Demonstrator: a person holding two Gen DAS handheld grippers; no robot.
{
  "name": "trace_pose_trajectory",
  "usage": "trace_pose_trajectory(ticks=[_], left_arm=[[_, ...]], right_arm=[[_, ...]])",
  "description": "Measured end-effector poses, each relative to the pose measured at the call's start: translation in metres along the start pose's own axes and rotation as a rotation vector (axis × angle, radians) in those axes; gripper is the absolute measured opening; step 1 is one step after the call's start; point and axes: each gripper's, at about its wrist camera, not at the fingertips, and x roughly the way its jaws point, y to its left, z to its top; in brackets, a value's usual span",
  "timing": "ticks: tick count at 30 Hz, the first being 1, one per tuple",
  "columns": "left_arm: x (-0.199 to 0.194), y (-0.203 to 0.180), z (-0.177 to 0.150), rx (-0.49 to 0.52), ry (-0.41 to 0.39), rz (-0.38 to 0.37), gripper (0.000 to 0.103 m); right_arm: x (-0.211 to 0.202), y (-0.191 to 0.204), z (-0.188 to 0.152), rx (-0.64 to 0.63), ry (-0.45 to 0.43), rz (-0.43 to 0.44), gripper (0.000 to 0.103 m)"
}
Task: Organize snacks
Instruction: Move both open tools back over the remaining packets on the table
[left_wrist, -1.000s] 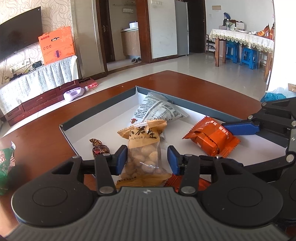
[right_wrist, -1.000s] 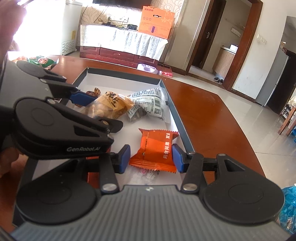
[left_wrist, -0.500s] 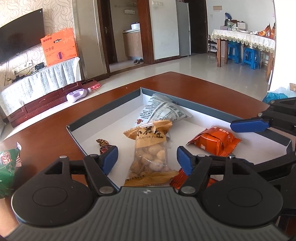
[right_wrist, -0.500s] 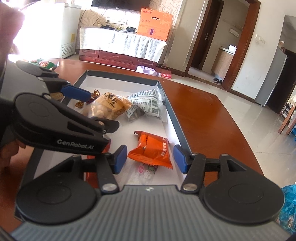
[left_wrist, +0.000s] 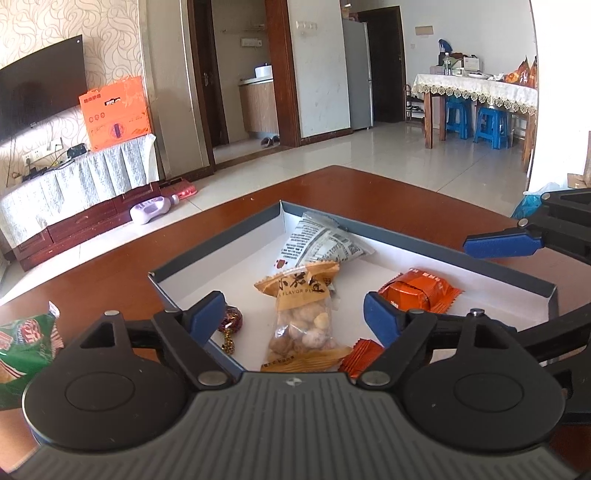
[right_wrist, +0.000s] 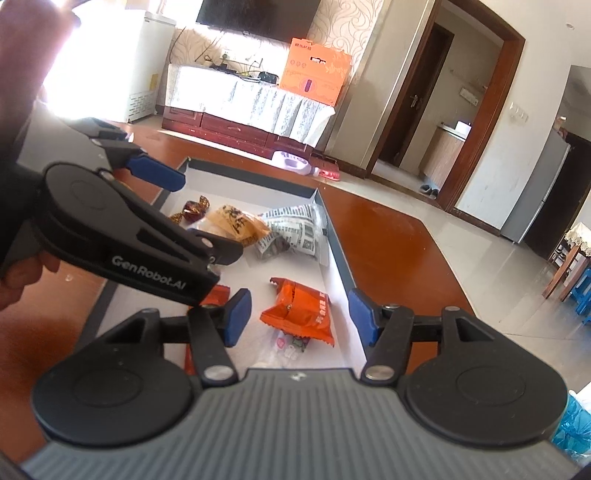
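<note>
A shallow white box with a dark rim (left_wrist: 406, 242) (right_wrist: 258, 182) lies on the brown table. In it lie a clear peanut bag with a yellow label (left_wrist: 301, 314) (right_wrist: 240, 225), an orange packet (left_wrist: 419, 290) (right_wrist: 301, 310), a grey printed packet (left_wrist: 321, 245) (right_wrist: 295, 229), a brown wrapped candy (left_wrist: 231, 321) (right_wrist: 194, 208) and a small orange packet (left_wrist: 360, 356). My left gripper (left_wrist: 293, 319) is open and empty above the peanut bag. My right gripper (right_wrist: 299, 315) is open and empty above the orange packet.
A green snack bag (left_wrist: 22, 343) lies on the table left of the box. The table's far edge (left_wrist: 332, 173) drops to a tiled floor. A purple bottle (left_wrist: 151, 212) lies on the floor near a TV cabinet (left_wrist: 74, 192).
Both grippers opened wider and lifted back from the box. The peanut bag and the orange packet were let go and now lie in the box.
</note>
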Motion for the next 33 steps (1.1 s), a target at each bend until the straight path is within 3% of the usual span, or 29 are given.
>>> trace_pose_trajectory(ticks=[15,33], left_arm=[[-0.053,0.021,-0.011,0.038,-0.018,0.037,0.088],[-0.117,0.086,-0.045,-0.031,0.011,0.138,0.091]], right_arm=[[-0.017,0.029,0.017,-0.037,-0.041,0.003,0.064],[-0.037,0.095,0.04,-0.072,-0.089,0.129,0.065]])
